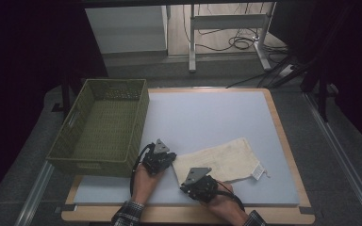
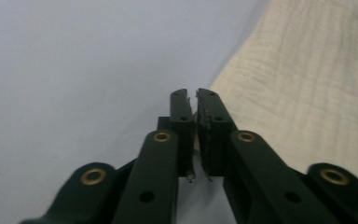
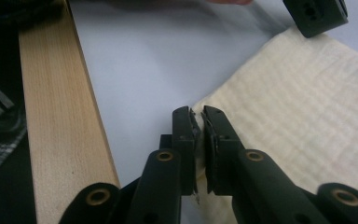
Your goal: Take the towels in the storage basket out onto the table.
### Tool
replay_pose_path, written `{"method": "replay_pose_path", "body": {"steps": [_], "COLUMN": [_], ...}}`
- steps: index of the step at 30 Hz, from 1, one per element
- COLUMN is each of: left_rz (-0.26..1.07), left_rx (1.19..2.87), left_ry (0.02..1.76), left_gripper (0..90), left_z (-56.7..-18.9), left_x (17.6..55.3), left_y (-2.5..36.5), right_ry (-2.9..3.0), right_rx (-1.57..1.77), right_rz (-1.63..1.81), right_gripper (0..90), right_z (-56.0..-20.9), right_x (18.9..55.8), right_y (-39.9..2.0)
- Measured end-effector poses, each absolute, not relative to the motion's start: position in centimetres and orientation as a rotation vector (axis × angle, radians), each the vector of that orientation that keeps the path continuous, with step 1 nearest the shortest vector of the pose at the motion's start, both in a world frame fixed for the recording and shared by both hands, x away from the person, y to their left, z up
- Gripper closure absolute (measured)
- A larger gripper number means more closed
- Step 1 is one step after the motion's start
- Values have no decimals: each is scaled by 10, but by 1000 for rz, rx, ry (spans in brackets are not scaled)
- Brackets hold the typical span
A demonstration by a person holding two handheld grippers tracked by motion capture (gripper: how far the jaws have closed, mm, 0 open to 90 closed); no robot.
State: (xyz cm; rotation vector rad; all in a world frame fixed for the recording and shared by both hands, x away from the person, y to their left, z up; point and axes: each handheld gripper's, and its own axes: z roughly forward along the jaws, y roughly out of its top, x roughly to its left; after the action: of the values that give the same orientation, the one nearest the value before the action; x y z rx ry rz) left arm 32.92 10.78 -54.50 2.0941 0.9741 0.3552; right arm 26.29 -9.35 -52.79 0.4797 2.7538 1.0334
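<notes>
A cream cloth bag lies flat on the grey-blue mat, near the front edge. My left gripper is at the bag's left corner. In the left gripper view its jaws stand pressed together on the cloth's edge, with a sliver of cream fabric between them. My right gripper is at the bag's near-left corner. In the right gripper view the jaws are shut on that corner of the cloth, and the left gripper's tip shows beyond.
A green woven basket stands at the mat's left side, close to the left hand. The wooden table edge runs just beside the right gripper. A small white label hangs off the bag's right end.
</notes>
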Motion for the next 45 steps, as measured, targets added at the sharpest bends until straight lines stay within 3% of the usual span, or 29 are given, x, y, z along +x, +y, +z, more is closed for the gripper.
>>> {"method": "replay_pose_path", "body": {"steps": [9,18,45], "left_rz": [345,399,346], "left_rx": [2012,1986,2031], "left_ry": [986,915,667], "left_gripper": [897,897,895], "left_z": [-541,-513,-488], "left_x": [329,333,387], "left_y": [113,103,-11], "right_ry": [2770,2688,2462], "right_rx": [513,533,839], "right_rz": [1114,1219,1209], "right_gripper": [851,850,849], "right_z": [-525,-501,-488], "right_x": [266,267,282], "right_y": [-100,-118,-240]}}
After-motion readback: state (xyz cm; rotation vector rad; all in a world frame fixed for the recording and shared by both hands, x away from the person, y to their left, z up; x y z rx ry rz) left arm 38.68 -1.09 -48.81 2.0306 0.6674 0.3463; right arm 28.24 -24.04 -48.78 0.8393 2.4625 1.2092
